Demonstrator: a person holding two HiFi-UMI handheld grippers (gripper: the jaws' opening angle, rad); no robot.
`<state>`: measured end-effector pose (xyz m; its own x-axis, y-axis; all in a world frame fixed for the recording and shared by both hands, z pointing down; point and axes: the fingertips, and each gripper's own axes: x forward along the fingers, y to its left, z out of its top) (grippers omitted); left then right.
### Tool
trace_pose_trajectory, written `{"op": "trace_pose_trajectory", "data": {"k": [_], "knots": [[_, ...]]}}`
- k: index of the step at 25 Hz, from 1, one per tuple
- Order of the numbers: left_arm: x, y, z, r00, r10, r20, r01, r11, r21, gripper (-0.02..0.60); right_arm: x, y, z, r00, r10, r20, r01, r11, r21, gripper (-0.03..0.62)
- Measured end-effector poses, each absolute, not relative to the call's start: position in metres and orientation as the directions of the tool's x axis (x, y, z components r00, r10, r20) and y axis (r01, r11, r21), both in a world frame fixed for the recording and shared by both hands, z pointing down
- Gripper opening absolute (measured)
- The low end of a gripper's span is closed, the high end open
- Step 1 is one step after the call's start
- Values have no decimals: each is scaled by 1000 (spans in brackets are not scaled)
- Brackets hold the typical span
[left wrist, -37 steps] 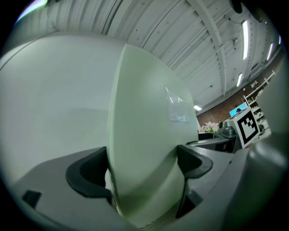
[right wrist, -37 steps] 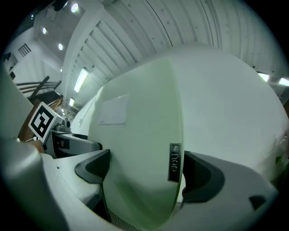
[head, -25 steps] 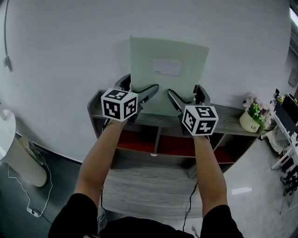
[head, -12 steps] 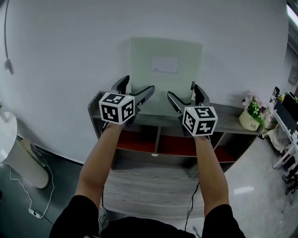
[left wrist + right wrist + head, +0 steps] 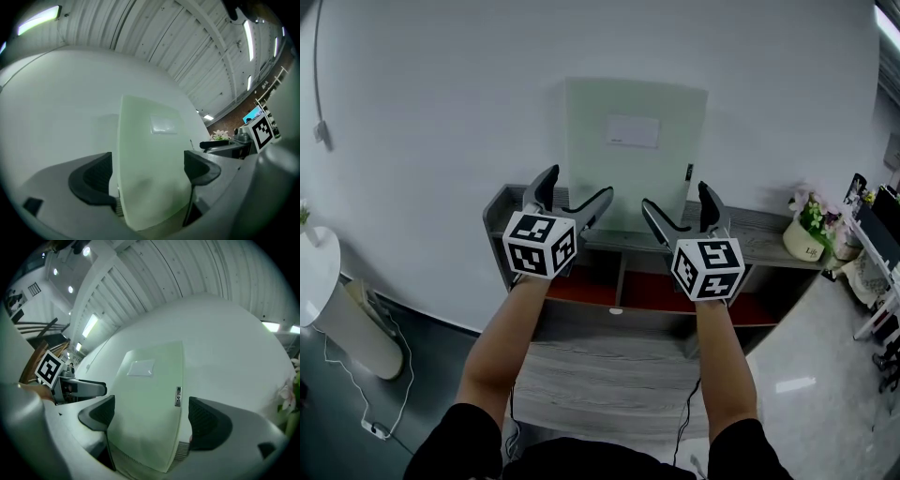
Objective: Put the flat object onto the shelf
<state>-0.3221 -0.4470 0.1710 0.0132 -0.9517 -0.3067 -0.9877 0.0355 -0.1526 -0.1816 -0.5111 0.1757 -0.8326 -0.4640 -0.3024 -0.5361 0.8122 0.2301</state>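
Both sets of tongs sit lower and a touch further back than a second ago, while the flat object (image 5: 628, 187) has not budged. It stands upright on its bottom edge on the top board of the shelf (image 5: 769, 246), back against the wall (image 5: 441, 94), white label (image 5: 633, 131) near the top.

Left tongs (image 5: 578, 185): jaws wide apart, gripping nothing. Their own view shows the pale green sheet standing in the gap, its left edge just inside the left jaw, with no sign of a squeeze. Right tongs (image 5: 675, 194): same story, spread wide and empty. The sheet's right edge, carrying a small metal tag (image 5: 178, 396), sits just short of the right jaw. So each pair lines up with one lower corner, and neither has a hold.

By the look of it the placing is done, or very nearly, and this is the let-go.

How will it handle? It reads as a thin, stiff plastic folder: light, rigid enough to stand on edge, with a smooth face that could slip in the pads. Balanced on a narrow edge and only leaning, it could tip forward off the wall if nudged.

If it needs taking again, the lower side edges are the place, one pair of tongs to each side so it cannot swing, with the pads well onto the edge, not on the glossy face. The flower pot (image 5: 806, 239) stands well clear on the right.
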Motion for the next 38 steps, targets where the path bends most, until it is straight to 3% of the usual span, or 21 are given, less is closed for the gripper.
{"op": "trace_pose_trajectory", "data": {"k": [4,8,10,14,16,18,22,24,28,38], "knots": [[-300,-419,182,10,-937,-348,-980,60,-189,477,-164,-478,185,-830,-440,-342,-535,802,267,477],[-284,-385,206,-65,-919,-389,-945,181,-271,460,-143,-443,202,-816,-420,-398,-548,781,301,477],[-278,-370,224,-92,-913,-398,-941,210,-264,404,-136,-426,217,-814,-401,-420,-545,778,313,476],[-267,-346,250,-114,-895,-430,-954,219,-203,233,-128,-403,248,-828,-389,-404,-516,810,279,458],[-263,-341,263,-114,-900,-420,-966,199,-165,159,-121,-390,256,-824,-393,-407,-517,815,259,398],[-258,-340,275,-111,-910,-399,-974,179,-139,104,-115,-383,262,-811,-410,-417,-538,803,256,277],[-249,-339,298,-99,-927,-362,-981,152,-121,39,-110,-381,278,-797,-447,-406,-564,791,236,140],[-245,-339,304,-87,-931,-354,-985,133,-107,25,-111,-380,284,-799,-456,-392,-566,791,234,76],[-239,-332,317,-87,-935,-343,-989,123,-85,8,-119,-376,304,-819,-462,-341,-553,794,251,40],[-233,-331,343,-87,-951,-296,-994,103,-39,8,-106,-377,317,-788,-519,-331,-604,755,253,26]]}}
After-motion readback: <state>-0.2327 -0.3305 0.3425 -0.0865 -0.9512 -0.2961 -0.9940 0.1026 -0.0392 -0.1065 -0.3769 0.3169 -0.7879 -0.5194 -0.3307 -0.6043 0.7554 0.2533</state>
